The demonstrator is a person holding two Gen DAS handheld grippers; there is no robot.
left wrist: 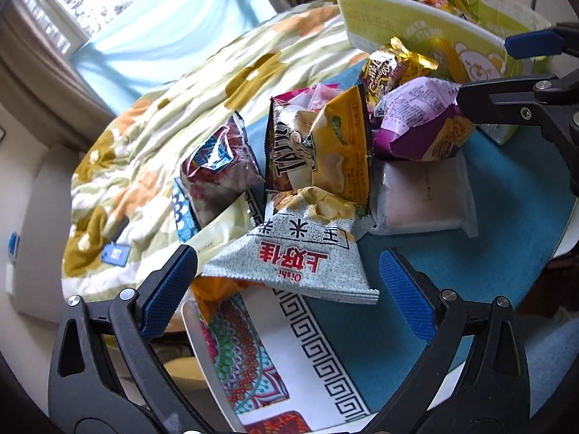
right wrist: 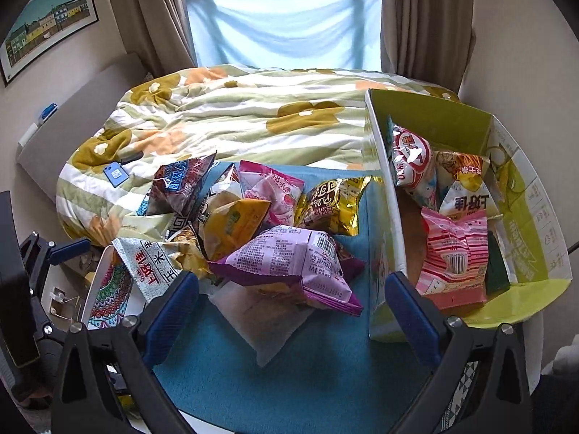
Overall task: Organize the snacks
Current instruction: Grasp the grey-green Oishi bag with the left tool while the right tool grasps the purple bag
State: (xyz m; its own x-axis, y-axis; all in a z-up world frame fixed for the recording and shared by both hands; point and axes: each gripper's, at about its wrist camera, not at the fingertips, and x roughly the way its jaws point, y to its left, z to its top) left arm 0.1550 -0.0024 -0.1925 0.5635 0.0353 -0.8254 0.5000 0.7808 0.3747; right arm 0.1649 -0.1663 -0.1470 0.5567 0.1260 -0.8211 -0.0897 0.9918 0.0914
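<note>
Purple bag (right wrist: 289,264): light, puffed, crushable, slick; left of box (right wrist: 383,195); best pinched at crimped edge.
Right gripper (right wrist: 291,316): open, empty.
Left gripper (left wrist: 287,291): open, empty.

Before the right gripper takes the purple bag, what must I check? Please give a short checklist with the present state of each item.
1. Right gripper open: ok, jaws stand wide with nothing between.
2. Purple bag reachable: ok, it lies on top of the pile, just ahead of the fingers.
3. Nothing lies on the bag: ok, but it rests on a clear pouch that may shift.
4. Box has room: ok, several bags lie inside, and some of its floor shows bare.
5. Left gripper out of the way: ok, open, over the grey bag.
6. Bag sealed: cannot tell.
</note>
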